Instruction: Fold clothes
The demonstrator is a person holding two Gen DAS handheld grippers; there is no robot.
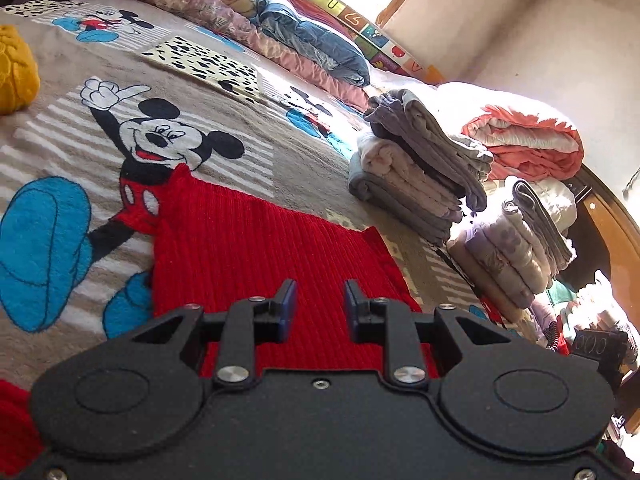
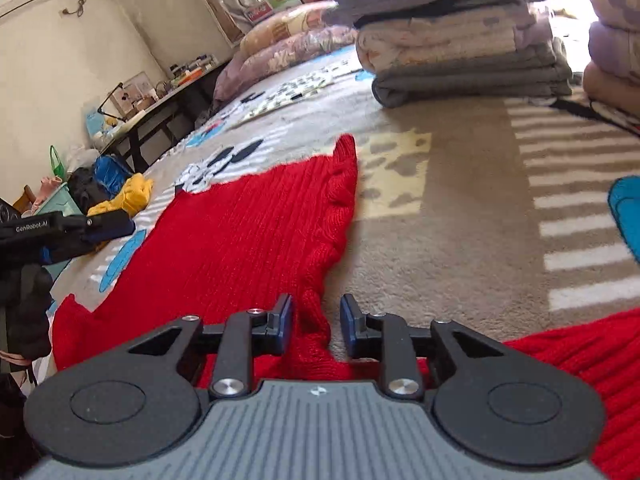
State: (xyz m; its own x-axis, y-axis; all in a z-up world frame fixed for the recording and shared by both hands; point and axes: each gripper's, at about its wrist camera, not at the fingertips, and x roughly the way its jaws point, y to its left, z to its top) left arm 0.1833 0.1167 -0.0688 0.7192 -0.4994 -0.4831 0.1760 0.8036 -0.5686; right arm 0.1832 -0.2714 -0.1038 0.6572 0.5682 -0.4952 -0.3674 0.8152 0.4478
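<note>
Tools (image 1: 320, 304) (image 2: 316, 320) hover open over flat red sweater (image 1: 248, 240).

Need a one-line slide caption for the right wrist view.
Right hand-held gripper, jaws apart, above a red knit sweater's edge on the cartoon blanket, folded stack behind.

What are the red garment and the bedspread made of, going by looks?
Red garment: looks like ribbed knit, wool or acrylic; parallel ridges run along it, matte, with a thick rolled edge. Fibre can't be told.
Bedspread: looks like plush fleece, likely synthetic; short fuzzy pile, matte, cartoon mouse pattern with soft-edged colours.
</note>
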